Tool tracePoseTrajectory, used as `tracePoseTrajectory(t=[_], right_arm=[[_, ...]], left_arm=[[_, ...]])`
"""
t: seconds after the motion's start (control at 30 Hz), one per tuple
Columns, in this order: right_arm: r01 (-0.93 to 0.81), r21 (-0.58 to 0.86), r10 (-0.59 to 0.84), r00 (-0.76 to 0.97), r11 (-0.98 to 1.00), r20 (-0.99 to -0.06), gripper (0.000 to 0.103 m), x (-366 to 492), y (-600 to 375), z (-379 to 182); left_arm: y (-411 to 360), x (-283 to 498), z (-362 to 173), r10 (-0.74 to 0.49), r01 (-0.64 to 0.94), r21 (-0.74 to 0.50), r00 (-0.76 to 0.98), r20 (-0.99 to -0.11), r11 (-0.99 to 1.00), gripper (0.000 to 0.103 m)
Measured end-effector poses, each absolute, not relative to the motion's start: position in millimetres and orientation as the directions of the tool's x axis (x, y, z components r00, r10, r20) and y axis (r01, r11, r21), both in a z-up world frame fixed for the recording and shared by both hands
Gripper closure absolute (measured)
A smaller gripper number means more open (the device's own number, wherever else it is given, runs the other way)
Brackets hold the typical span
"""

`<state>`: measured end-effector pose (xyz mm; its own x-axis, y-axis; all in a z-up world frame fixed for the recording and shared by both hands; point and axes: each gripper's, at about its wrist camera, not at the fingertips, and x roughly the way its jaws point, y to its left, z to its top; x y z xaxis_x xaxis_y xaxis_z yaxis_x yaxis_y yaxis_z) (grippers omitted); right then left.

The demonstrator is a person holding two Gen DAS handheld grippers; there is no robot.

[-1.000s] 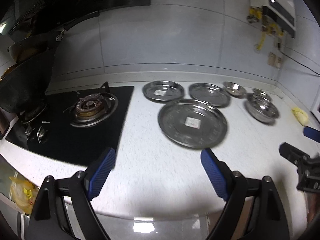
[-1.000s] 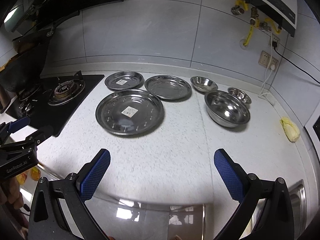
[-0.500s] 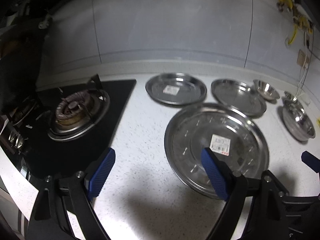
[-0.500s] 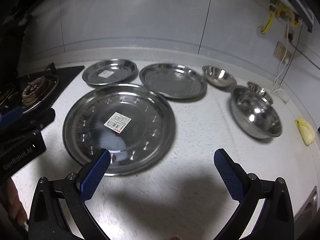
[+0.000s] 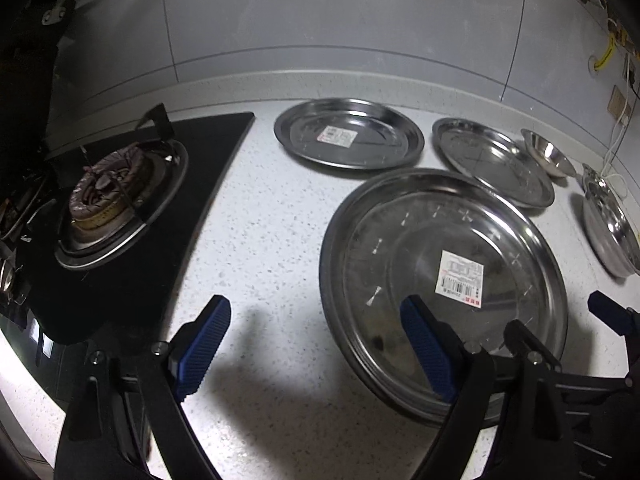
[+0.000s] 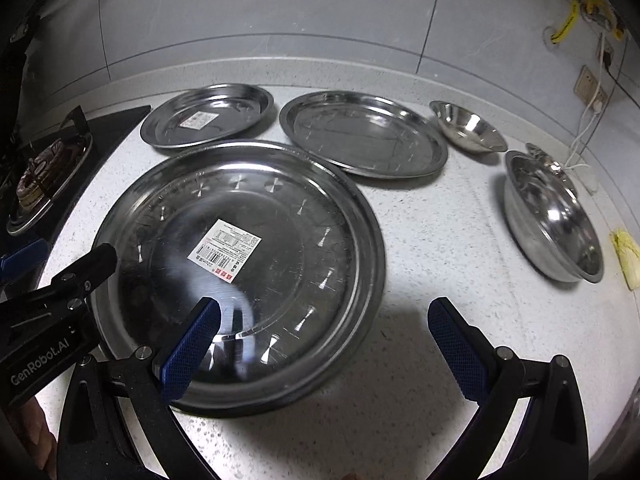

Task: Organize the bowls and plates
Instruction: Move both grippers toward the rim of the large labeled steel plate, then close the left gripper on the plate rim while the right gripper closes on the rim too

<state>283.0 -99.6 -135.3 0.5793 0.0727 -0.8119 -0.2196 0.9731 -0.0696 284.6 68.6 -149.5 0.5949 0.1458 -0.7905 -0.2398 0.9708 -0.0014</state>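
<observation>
Both tools [image 5: 316, 344] [image 6: 328, 344] agape, low over large plate [image 6: 280, 216].

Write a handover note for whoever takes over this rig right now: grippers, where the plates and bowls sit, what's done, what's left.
Left gripper: open, empty, low over the counter, one finger over the near-left rim of the large plate.
Right gripper: open, empty, straddling that plate's near-right rim.
Behind it: a labelled plate at back left and a plain plate beside it.
To the right: a small bowl, a large bowl and a smaller bowl just behind it.
Done: nothing stacked; every piece lies apart on the counter.
Left: all of the sorting; the large plate looks like the first pick.
</observation>
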Motion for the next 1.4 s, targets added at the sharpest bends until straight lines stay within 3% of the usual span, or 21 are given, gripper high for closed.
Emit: tracePoseTrajectory(t=[0.27,0.5,0.73,0.93,1.0,1.07,1.23,1.33,1.4], right_arm=[[-0.255,-0.047,0.100,0.536,0.966,-0.838,0.001,298.4,-100.9,-147.8],[-0.268,-0.012,0.128,0.496,0.963,-0.859,0.017,313.7,-108.7,-154.4],[-0.272,0.025,0.159,0.485,0.962,-0.860,0.021,317.0,-112.7,-155.7],[-0.302,0.039,0.188,0.483,0.952,-0.855,0.032,316.6,-109.7,-154.8],[-0.301,0.041,0.189,0.484,0.953,-0.855,0.035,316.7,-110.5,-154.6],[-0.304,0.040,0.191,0.487,0.952,-0.852,0.039,316.5,-111.8,-154.4],[-0.305,0.041,0.192,0.483,0.951,-0.854,0.053,318.3,-118.5,-153.9],[-0.312,0.038,0.192,0.481,0.949,-0.856,0.064,319.0,-122.7,-153.9],[-0.308,0.029,0.183,0.484,0.951,-0.856,0.076,320.8,-126.1,-153.5]], left_arm=[[64.6,300.4,-158.2,0.117,-0.199,0.003,0.562,-0.819,0.980,0.016],[70.5,314.2,-168.2,0.062,-0.201,-0.052,0.522,-0.851,0.978,0.016],[69.9,320.0,-168.7,0.043,-0.198,-0.070,0.516,-0.855,0.978,0.017],[61.9,327.3,-167.7,0.005,-0.127,-0.064,0.481,-0.877,0.990,0.019],[61.1,327.3,-165.2,-0.022,-0.113,-0.087,0.485,-0.874,0.990,0.034],[60.1,328.1,-162.7,-0.052,-0.100,-0.114,0.483,-0.874,0.988,0.042],[69.9,328.2,-160.9,-0.093,-0.124,-0.171,0.476,-0.875,0.977,0.049],[80.6,327.2,-159.9,-0.083,-0.177,-0.188,0.474,-0.877,0.966,0.068],[90.4,326.2,-160.6,-0.072,-0.236,-0.205,0.475,-0.877,0.950,0.089]])
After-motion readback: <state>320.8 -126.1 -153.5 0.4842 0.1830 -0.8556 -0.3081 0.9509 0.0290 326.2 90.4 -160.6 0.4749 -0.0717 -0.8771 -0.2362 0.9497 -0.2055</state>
